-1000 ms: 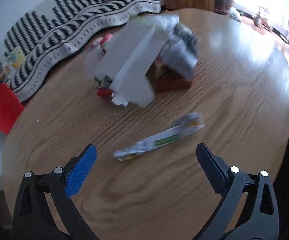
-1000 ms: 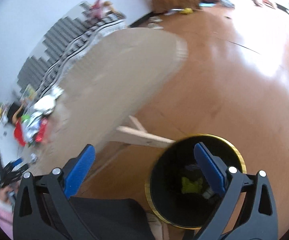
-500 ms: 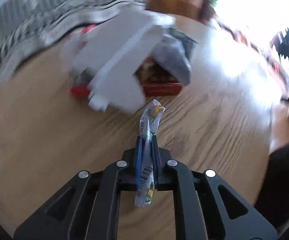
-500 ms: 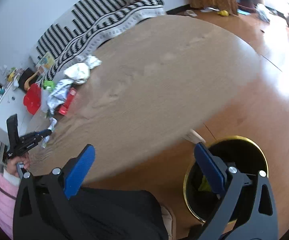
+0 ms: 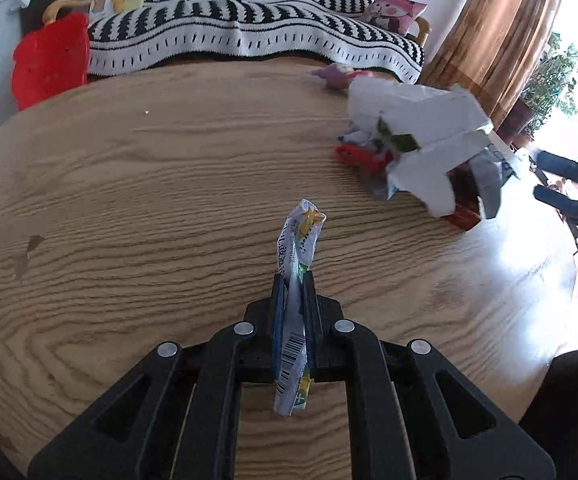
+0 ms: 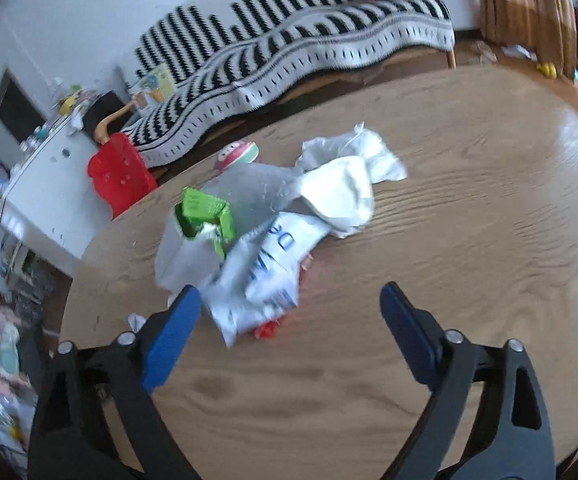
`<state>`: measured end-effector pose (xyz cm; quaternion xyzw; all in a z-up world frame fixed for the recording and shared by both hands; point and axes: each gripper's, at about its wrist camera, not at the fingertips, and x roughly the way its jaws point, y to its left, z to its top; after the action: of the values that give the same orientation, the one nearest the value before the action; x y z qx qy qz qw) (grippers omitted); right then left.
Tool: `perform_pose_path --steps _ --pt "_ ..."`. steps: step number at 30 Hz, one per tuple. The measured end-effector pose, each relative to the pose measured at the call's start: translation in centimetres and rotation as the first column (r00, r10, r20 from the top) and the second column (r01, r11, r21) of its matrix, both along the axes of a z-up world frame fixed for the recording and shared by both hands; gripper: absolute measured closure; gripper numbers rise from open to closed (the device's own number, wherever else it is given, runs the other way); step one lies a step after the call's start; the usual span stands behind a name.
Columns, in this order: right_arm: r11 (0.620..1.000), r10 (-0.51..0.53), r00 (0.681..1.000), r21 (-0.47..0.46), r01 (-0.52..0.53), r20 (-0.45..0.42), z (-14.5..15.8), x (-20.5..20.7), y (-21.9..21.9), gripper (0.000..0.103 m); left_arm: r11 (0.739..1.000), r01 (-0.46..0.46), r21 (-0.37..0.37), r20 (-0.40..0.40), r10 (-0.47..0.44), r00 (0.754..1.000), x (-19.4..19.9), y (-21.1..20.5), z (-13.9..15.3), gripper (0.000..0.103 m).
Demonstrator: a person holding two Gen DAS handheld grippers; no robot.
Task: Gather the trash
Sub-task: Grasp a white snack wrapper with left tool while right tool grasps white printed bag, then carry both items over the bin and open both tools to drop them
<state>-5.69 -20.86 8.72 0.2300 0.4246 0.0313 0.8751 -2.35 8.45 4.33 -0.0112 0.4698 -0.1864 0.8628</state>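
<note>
My left gripper (image 5: 292,292) is shut on a thin white and green wrapper (image 5: 299,240) with a barcode, held upright above the wooden table (image 5: 149,208). A heap of trash (image 5: 421,140), white paper over red and dark packets, lies to its upper right. In the right wrist view my right gripper (image 6: 291,306) hovers just in front of the same trash pile (image 6: 281,220), which shows white wrappers, a green carton (image 6: 205,212) and red scraps. Its jaws are closing, with the pile's near edge reaching between the blue pads but not touched.
A sofa with a black and white striped blanket (image 5: 241,36) runs behind the table, and a red plastic stool (image 6: 119,174) stands at the left. A small pink toy (image 6: 237,154) sits on the table behind the pile. Brown curtains (image 5: 501,28) hang at the right.
My left gripper closed on the wrapper that lay on the table and lifted it. My right gripper swung from the black bin on the floor back over the table to the trash pile.
</note>
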Motion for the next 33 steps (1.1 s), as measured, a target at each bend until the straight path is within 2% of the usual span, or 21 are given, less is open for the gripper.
perform_pose_path --steps 3,6,7,8,9,11,13,17,24,30,33 --pt "0.998 -0.031 0.999 0.06 0.033 -0.035 -2.0 1.9 0.4 0.015 1.0 0.014 -0.007 0.007 -0.014 1.0 0.6 0.1 -0.1 0.095" --pt "0.99 -0.027 0.998 0.137 0.035 -0.061 -3.5 3.1 0.0 0.023 0.999 0.019 -0.029 0.004 -0.018 1.0 0.3 0.3 -0.3 0.095" --pt "0.985 -0.02 0.998 0.172 0.03 -0.06 -3.8 3.3 -0.1 0.03 0.999 0.02 -0.033 0.004 -0.02 1.0 0.4 0.2 -0.4 0.095" --pt "0.981 -0.013 0.998 0.195 0.023 -0.053 -3.9 3.1 -0.1 0.043 0.999 0.02 -0.035 0.004 -0.02 1.0 0.4 0.2 -0.5 0.095" --pt "0.977 0.005 0.999 0.214 0.003 -0.037 -3.8 3.0 0.1 0.051 0.999 0.023 -0.042 0.0 -0.023 1.0 0.6 0.0 -0.5 0.095" --pt "0.987 0.012 1.0 0.16 -0.01 -0.015 -3.1 2.6 0.6 0.056 0.998 0.031 -0.049 0.001 -0.031 1.0 0.7 -0.3 -0.4 0.095" --pt "0.989 0.016 1.0 0.145 -0.015 -0.004 -2.8 2.4 0.7 0.062 0.998 0.047 -0.049 0.011 -0.047 0.999 0.6 -0.8 0.0 0.095" --pt "0.987 0.007 1.0 0.161 -0.01 0.019 -2.2 2.1 0.5 0.063 0.997 0.061 -0.041 0.02 -0.06 0.998 0.2 -1.4 0.2 0.095" --pt "0.993 0.004 0.997 0.119 -0.013 0.08 -0.5 0.1 0.4 0.063 0.998 0.051 -0.032 0.035 -0.05 0.998 -0.4 -2.1 0.9 0.095" --pt "0.996 0.003 0.999 0.092 -0.007 0.052 -0.7 -0.3 0.0 0.063 0.999 0.047 -0.015 0.046 -0.046 0.998 -0.8 -2.7 1.3 0.095" --pt "0.994 -0.013 0.999 0.111 0.008 0.041 -0.8 -1.2 -0.7 0.063 0.999 0.039 0.0 0.062 -0.039 0.997 -1.2 -2.9 1.7 0.095"
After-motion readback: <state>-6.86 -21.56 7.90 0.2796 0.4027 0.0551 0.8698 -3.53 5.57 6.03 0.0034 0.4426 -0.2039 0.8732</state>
